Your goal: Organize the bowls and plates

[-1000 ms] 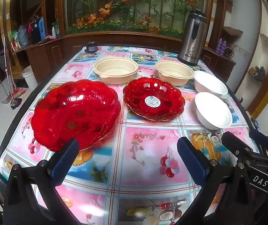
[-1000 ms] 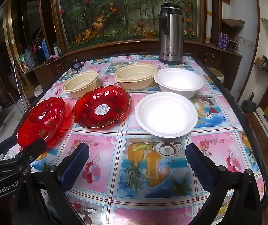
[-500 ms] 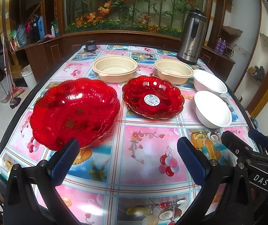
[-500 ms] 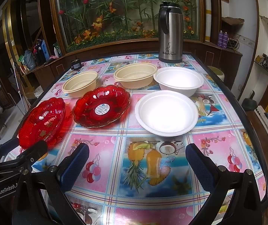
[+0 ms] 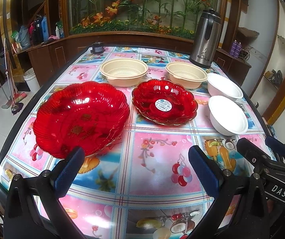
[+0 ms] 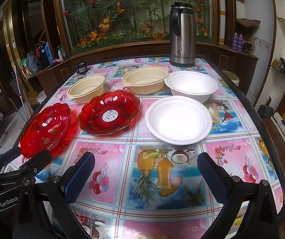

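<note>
Two red scalloped plates lie on the table: a large one (image 5: 80, 117) at the left, also in the right wrist view (image 6: 45, 128), and one with a round sticker (image 5: 164, 102) beside it (image 6: 109, 112). Behind them stand two beige bowls (image 5: 124, 73) (image 5: 186, 74). Two white foam bowls (image 6: 178, 119) (image 6: 191, 85) sit on the right. My left gripper (image 5: 136, 169) is open and empty, just in front of the large red plate. My right gripper (image 6: 145, 176) is open and empty, in front of the near white bowl.
A steel thermos jug (image 6: 182, 33) stands at the table's far right. A small dark jar (image 5: 97, 47) sits at the far left edge. The table (image 5: 156, 159) has a fruit-patterned cloth and a dark rim. Wooden cabinets and a plant display lie behind.
Both views have shifted slightly, as both grippers drew back or rose a little. The dishes have not moved and both grippers stay open.
</note>
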Available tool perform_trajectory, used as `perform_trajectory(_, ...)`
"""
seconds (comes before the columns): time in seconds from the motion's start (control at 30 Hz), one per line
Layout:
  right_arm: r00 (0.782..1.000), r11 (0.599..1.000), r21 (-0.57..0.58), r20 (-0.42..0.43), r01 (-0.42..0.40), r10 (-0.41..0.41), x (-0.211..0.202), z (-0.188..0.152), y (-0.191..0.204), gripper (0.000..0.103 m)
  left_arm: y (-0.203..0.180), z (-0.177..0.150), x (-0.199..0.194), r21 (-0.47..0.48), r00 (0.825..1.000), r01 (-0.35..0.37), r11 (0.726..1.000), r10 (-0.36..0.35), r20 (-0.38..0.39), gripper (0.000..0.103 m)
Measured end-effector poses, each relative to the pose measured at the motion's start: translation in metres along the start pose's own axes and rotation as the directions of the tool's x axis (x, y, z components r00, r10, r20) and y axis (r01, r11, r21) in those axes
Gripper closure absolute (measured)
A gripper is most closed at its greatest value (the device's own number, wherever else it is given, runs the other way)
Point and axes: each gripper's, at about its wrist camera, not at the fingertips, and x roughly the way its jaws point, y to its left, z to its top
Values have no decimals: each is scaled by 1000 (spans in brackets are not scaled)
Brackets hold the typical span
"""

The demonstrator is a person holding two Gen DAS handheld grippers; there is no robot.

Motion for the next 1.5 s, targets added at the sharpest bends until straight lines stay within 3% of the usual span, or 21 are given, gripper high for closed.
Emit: perform_trajectory(1.5, 1000, 1000, -2, 0, -17, 17, 0, 1, 7, 0, 5, -2, -2, -9, 1000, -15, 1000, 15, -8, 0)
